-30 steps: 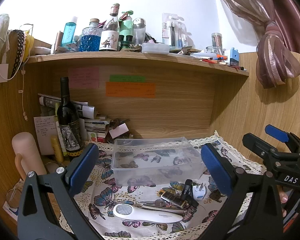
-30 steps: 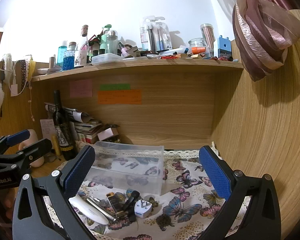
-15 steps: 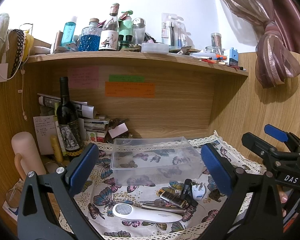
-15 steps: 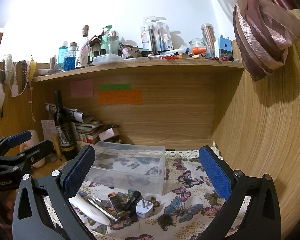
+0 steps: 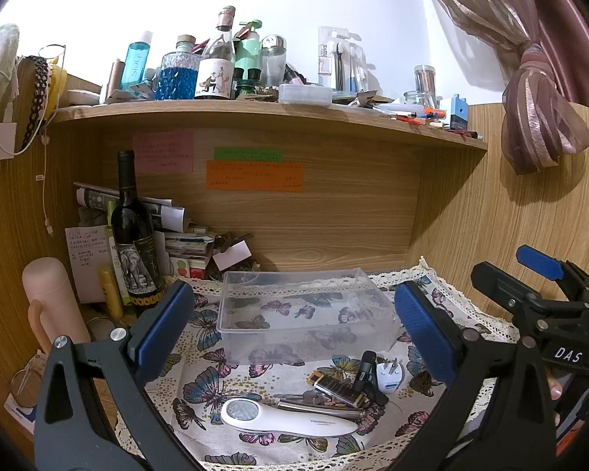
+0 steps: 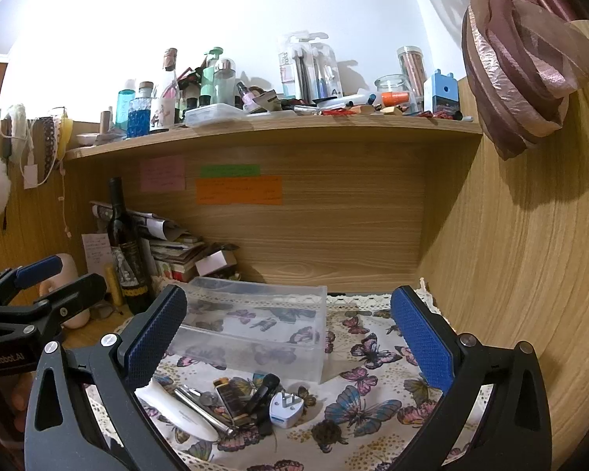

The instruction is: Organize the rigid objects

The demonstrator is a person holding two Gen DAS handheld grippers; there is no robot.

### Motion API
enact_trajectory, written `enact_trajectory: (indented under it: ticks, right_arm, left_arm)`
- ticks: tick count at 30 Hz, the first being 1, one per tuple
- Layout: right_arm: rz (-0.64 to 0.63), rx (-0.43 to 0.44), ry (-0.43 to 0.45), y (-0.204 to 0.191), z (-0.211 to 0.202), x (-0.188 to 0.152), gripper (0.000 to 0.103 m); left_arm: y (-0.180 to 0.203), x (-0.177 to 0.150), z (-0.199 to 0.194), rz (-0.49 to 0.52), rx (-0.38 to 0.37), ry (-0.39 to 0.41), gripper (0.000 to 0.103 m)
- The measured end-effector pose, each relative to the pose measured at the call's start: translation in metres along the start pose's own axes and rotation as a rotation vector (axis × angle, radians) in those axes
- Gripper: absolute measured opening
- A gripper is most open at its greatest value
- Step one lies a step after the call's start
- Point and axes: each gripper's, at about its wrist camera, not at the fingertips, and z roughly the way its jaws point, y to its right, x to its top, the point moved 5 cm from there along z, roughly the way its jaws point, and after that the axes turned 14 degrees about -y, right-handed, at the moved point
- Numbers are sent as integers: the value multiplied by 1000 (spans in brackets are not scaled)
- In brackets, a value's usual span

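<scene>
Blue-padded left gripper (image 5: 290, 331) and right gripper (image 6: 288, 337) wide, empty

Held the right gripper (image 6: 288, 339) wide open above a butterfly-print cloth (image 6: 373, 400). Looked down on a clear plastic box (image 6: 255, 325), with a white plug (image 6: 286, 410) and small clutter just before it.

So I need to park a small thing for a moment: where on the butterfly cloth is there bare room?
The butterfly cloth is bare right of the clear plastic box, toward the wooden side wall. In front of the box it is crowded: white plug, white handheld device and small metal items.
</scene>
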Motion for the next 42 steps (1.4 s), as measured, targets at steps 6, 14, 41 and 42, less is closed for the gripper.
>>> enact_trajectory:
  ticks: [6,14,41,42]
  right_arm:
    - [11,0,19,-3,1,-2,103]
    - [13,-18,-60,8,22,-15,103]
    - [-18,84,-498,28,124,-102,86]
    - [-20,92,-507,26,126,-102,83]
  left_arm:
    - [3,-2,1,3,6,-11,103]
    - [-11,-25,32,-28,24,-144,103]
    - [-37,-119,146,-299,0,-601,75]
    - [-36,-117,149,-297,-3,-603,73]
